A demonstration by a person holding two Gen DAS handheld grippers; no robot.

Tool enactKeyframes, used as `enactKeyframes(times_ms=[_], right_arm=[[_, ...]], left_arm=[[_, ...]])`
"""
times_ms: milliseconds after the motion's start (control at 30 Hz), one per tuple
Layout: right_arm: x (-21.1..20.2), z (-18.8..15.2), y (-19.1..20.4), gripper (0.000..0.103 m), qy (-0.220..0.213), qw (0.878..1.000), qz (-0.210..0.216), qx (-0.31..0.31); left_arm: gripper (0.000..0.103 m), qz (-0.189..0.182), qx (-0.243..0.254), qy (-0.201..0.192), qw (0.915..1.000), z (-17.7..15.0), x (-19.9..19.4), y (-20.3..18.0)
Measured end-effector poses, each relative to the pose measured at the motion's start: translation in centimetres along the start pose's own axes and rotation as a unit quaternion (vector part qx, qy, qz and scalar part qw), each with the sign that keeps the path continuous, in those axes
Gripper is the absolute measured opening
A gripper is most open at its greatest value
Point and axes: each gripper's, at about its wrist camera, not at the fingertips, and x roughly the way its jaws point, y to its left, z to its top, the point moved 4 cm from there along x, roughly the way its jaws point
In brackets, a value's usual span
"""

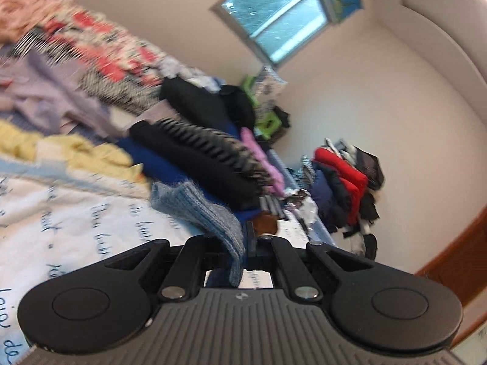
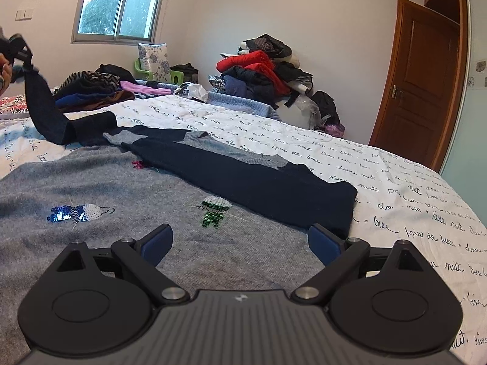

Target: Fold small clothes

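A grey knit sweater (image 2: 121,188) with sequin figures lies flat on the bed, and its navy part (image 2: 258,179) is folded across it. My left gripper (image 1: 248,240) is shut on the sweater's blue-grey cuff (image 1: 207,210), which hangs over its fingers. In the right wrist view that left gripper (image 2: 19,51) is raised at the far left, and the dark sleeve (image 2: 45,106) stretches up from the bed to it. My right gripper (image 2: 240,241) stands open just above the grey front, with nothing between its blue pads (image 2: 156,240).
A white sheet with script writing (image 2: 395,182) covers the bed. Loose clothes (image 2: 100,88) are heaped at the far side. A taller pile with a red jacket (image 2: 264,70) stands by the wall. The wooden door (image 2: 420,76) is on the right, beyond the bed edge.
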Motion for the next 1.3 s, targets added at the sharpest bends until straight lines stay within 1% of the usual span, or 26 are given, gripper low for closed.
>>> enactKeyframes(times_ms=[133,300,400,600,700,800,867,1033,1100,1300], right_arm=[[-0.5,-0.1,-0.7,0.097,-0.004,1.000,-0.004,0.009],[-1.2,-0.4,-1.6,0.097,-0.009,1.000,-0.010,0.023],[-1.6,-0.6,-2.2,0.097,-0.011,0.999,-0.013,0.031],[-2.2,-1.2,-3.4,0.097,-0.010,0.998,-0.013,0.059],[-2.4,-1.5,-3.8,0.097,-0.009,0.997,-0.015,0.069],[-2.5,-1.7,-4.1,0.097,-0.009,0.997,-0.012,0.081],[-2.5,-1.8,-4.2,0.097,-0.008,0.996,-0.011,0.086],[-2.9,-1.9,-4.5,0.097,-0.010,0.996,-0.011,0.089],[-3.1,-2.0,-4.6,0.097,-0.010,0.996,-0.011,0.091],[-3.4,-2.5,-5.2,0.097,-0.004,0.994,-0.012,0.108]], left_arm=[[0.005,-0.017,0.048,0.000,0.9987,-1.5,-0.8,-5.0],[0.005,-0.056,0.071,0.016,0.9957,-4.3,-2.0,-9.9],[0.005,-0.081,0.088,0.009,0.9927,-5.7,-3.3,-12.9],[0.005,-0.130,0.118,-0.013,0.9845,-7.2,-5.7,-18.7],[0.005,-0.152,0.130,-0.008,0.9797,-8.2,-6.4,-21.1],[0.005,-0.168,0.143,0.014,0.9753,-10.1,-6.2,-22.9],[0.005,-0.172,0.144,0.031,0.9739,-11.8,-5.7,-23.5],[0.005,-0.181,0.154,0.077,0.9684,-16.8,-3.7,-24.7],[0.005,-0.187,0.163,0.097,0.9638,-18.9,-3.0,-25.2],[0.005,-0.216,0.202,0.144,0.9443,-25.5,-2.6,-28.1]])
